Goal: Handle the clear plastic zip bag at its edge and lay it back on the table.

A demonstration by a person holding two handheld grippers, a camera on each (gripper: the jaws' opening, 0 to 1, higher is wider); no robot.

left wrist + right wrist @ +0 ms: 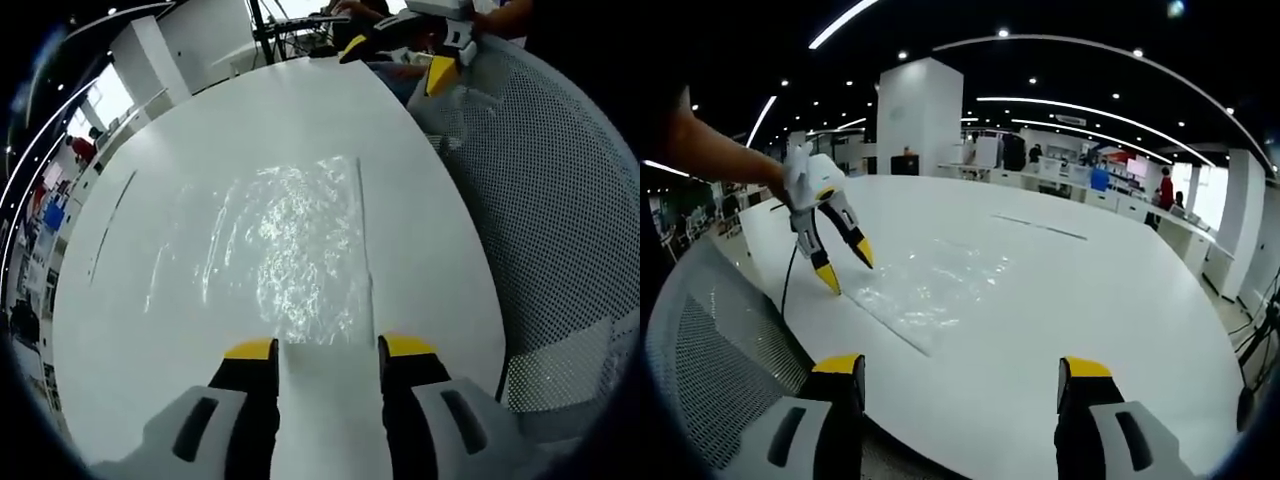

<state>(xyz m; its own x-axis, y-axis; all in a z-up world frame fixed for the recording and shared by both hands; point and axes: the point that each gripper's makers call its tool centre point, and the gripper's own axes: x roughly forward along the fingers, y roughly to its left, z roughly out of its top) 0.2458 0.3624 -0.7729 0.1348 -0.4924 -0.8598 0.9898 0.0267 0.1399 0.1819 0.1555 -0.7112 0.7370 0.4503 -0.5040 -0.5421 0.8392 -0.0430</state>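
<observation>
The yellow-tipped left gripper point(328, 350) jaws are held open over the crinkly clear plastic zip bag point(290, 250), laid flat mid-frame on the round white table point(430, 250); right gripper point(960, 368) jaws are spread wide too.

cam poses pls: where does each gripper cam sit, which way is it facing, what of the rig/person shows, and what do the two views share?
Left gripper view: rides the left gripper, low above the table, looking down onto the clear zip bag; the right gripper shows at top.
Right gripper view: rides the right gripper, off the table edge by a mesh chair, facing across the table; a forearm holds the left gripper over the bag.
Shared: bag, table, chair.
</observation>
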